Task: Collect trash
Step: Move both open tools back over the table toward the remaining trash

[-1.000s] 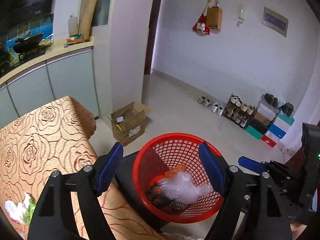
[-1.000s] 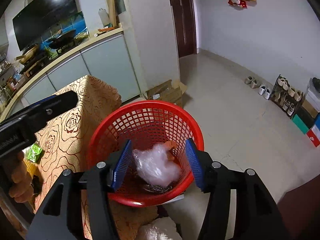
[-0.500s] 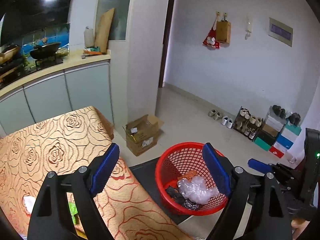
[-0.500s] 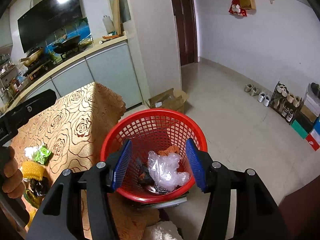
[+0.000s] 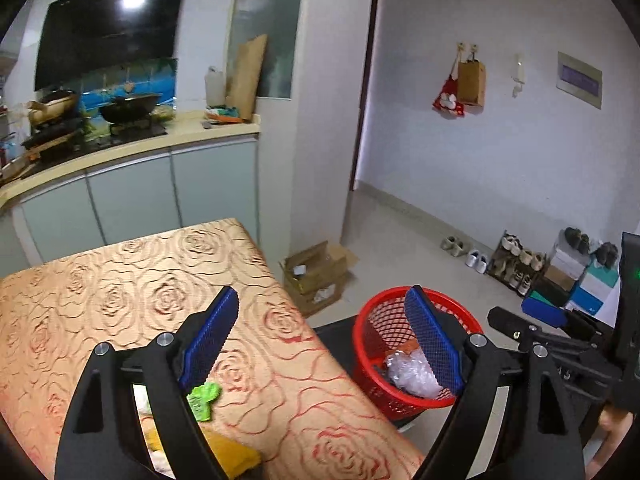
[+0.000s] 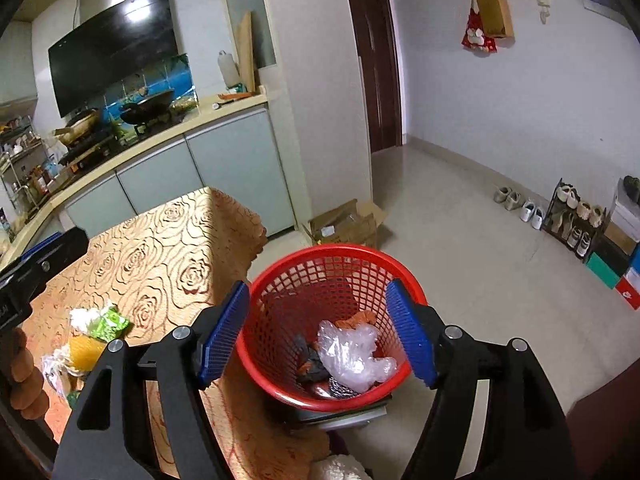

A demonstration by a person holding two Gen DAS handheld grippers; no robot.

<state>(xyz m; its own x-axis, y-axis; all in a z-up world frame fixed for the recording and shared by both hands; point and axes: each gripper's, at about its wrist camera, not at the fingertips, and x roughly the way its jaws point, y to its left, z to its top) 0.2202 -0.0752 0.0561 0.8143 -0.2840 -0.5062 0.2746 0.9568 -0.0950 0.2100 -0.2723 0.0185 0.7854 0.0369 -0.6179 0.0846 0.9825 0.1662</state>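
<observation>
The red mesh basket (image 6: 332,250) stands off the table's right end and holds a clear plastic wad (image 6: 352,354), an orange scrap (image 6: 356,320) and dark bits. My right gripper (image 6: 318,292) hovers above the basket; its jaws are opening with nothing between them. My left gripper (image 5: 322,308) is open and empty over the table's right edge, with the basket (image 5: 362,332) to its right. A green wrapper (image 5: 204,396), also seen as the green wrapper (image 6: 108,322), lies on the gold rose tablecloth (image 5: 120,272) beside a white tissue (image 6: 82,316) and a yellow item (image 6: 84,348).
A cardboard box (image 5: 316,276) sits on the floor past the table. A shoe rack (image 5: 516,264) and stacked boxes line the right wall. A kitchen counter with pans runs behind the table. A hand (image 6: 24,384) holds the left gripper's handle.
Both grippers have risen and drawn back from the basket, which now looks smaller. The left one swung left over the table. The right jaws stand wider.
</observation>
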